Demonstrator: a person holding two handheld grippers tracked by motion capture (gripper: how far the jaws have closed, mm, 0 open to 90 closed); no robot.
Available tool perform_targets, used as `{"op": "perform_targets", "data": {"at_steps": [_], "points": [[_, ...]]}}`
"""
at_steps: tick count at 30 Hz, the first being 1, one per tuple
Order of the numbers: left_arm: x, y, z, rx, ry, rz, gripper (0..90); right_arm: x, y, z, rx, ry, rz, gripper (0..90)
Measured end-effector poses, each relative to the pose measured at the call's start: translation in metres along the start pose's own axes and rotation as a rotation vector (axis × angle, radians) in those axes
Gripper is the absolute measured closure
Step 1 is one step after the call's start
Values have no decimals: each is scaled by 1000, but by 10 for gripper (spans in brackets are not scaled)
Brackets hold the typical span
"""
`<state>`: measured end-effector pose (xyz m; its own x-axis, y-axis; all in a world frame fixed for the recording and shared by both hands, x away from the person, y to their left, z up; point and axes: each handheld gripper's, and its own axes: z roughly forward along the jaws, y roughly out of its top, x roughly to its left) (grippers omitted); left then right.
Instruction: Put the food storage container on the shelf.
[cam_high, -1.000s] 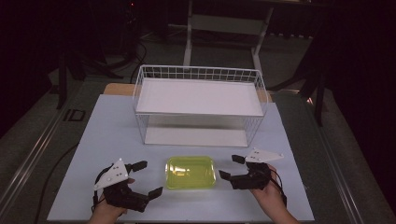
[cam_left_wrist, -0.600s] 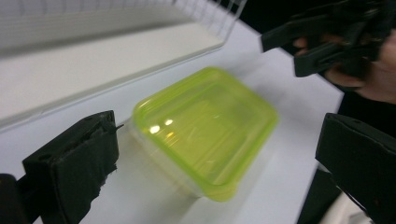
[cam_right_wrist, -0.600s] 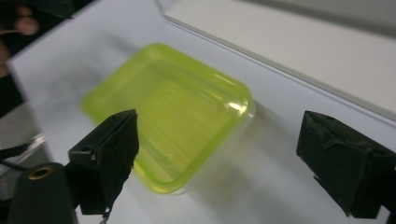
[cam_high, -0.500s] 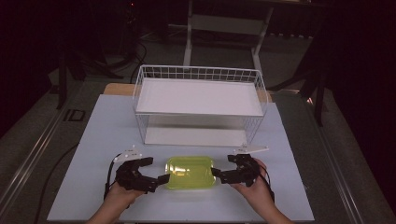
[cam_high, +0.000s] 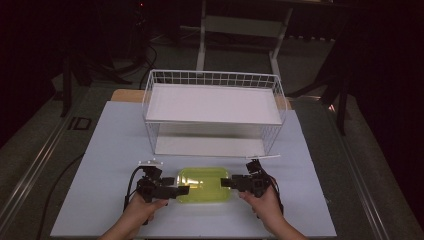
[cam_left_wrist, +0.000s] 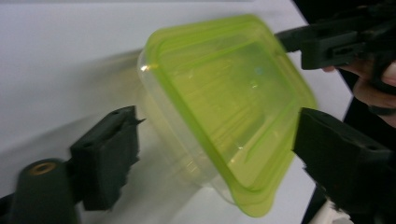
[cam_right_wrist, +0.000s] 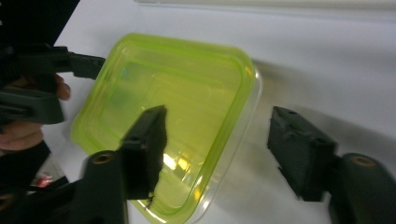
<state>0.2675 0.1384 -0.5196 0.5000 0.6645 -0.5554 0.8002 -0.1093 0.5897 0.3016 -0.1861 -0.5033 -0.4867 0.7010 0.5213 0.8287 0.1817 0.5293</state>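
The container at lower centre of the high view is clear, glossy plastic with a translucent yellow-green lid catching highlights. The gripper pads look like matt black foam, rough at the edges. The basket at centre is white-coated wire. The table looks smooth, matt pale.

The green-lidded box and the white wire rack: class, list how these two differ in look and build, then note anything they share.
1. The box is clear plastic with a translucent yellow-green lid; the rack is white wire mesh around solid white shelves.
2. The box is low and small; the rack is far bigger and taller, with two levels.
3. The box lies near the person, between the two grippers; the rack stands behind it, untouched.
Shared: both are rectangular and rest on the table.
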Motion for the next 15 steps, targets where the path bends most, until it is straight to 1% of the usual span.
{"op": "perform_targets", "data": {"at_steps": [1,2,3,4,5,6,7,8,9,10,11,12,13,14,15], "points": [[0,0,0,1,4,-8,217,-1,-1,2,13,15,13,439],[0,0,1,1,7,-18,249,-2,-2,3,22,29,35,484],[0,0,0,2,30,-30,355,-2,-4,3,35,38,53,536],[1,-1,0,-2,27,-37,396,-2,-5,3,35,32,54,582],[2,-1,-1,-2,27,-31,456,-3,-6,2,37,31,52,604],[2,-1,-1,1,44,-27,517,-3,-6,2,40,24,52,629],[4,-1,-1,0,35,-36,535,-3,-7,2,41,15,53,679],[5,-1,0,6,38,-51,614,-3,-7,2,48,13,60,698],[5,-1,0,6,38,-51,638,-4,-7,2,49,14,67,703],[7,-1,0,11,32,-56,638,-4,-7,2,49,14,67,703],[7,-1,0,13,18,-81,676,-4,-7,3,59,19,75,706],[6,-1,1,13,25,-80,678,-3,-7,3,56,15,69,708],[5,0,1,23,24,-83,686,-2,-7,3,54,11,67,713],[5,0,1,23,24,-83,696,-2,-7,3,57,12,69,720],[4,1,0,34,19,-106,706,-2,-7,2,59,15,73,723]]}}
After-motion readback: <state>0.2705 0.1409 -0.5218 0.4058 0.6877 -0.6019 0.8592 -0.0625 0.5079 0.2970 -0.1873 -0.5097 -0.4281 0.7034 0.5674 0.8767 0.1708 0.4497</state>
